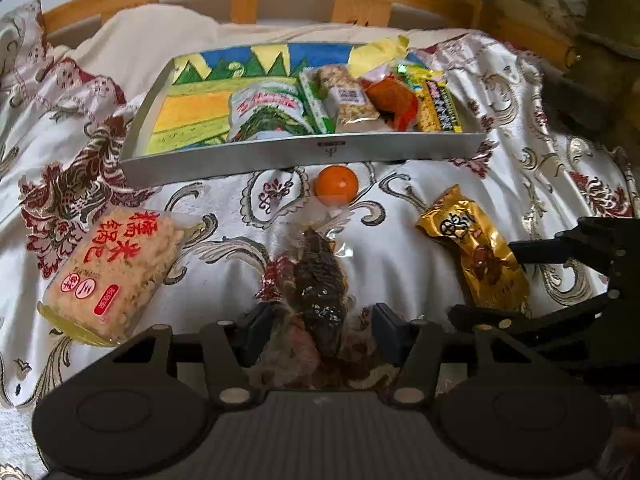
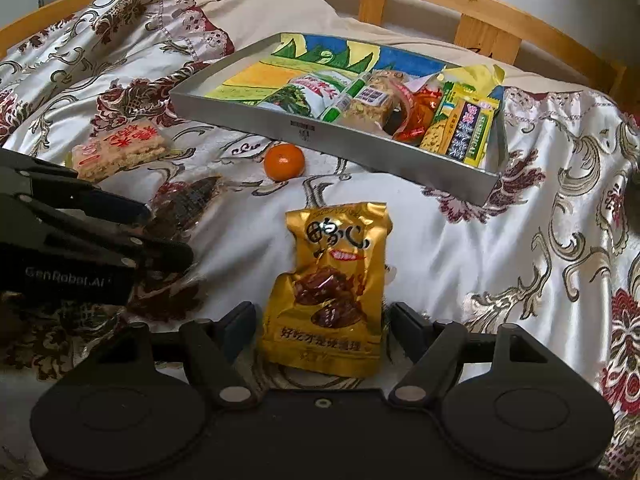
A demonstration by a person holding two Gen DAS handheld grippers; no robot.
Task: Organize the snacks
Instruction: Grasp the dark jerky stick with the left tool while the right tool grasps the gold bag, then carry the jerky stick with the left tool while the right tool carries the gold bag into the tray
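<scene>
Nearest, the left gripper (image 1: 320,332) straddles the dark clear-wrapped snack (image 1: 320,284), jaws half open, not yet pinching; the right gripper (image 2: 320,320) stands wider around the gold packet (image 2: 332,292). Squeeze each body centrally, then carry past the orange (image 1: 335,185) to the far tray (image 1: 280,154).

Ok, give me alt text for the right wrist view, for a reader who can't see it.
The right claw straddles a gold snack pouch lying on a floral bedspread, jaws open on either side. Behind it sit an orange and a grey tray half filled with snacks; the left claw reaches in at left.
</scene>
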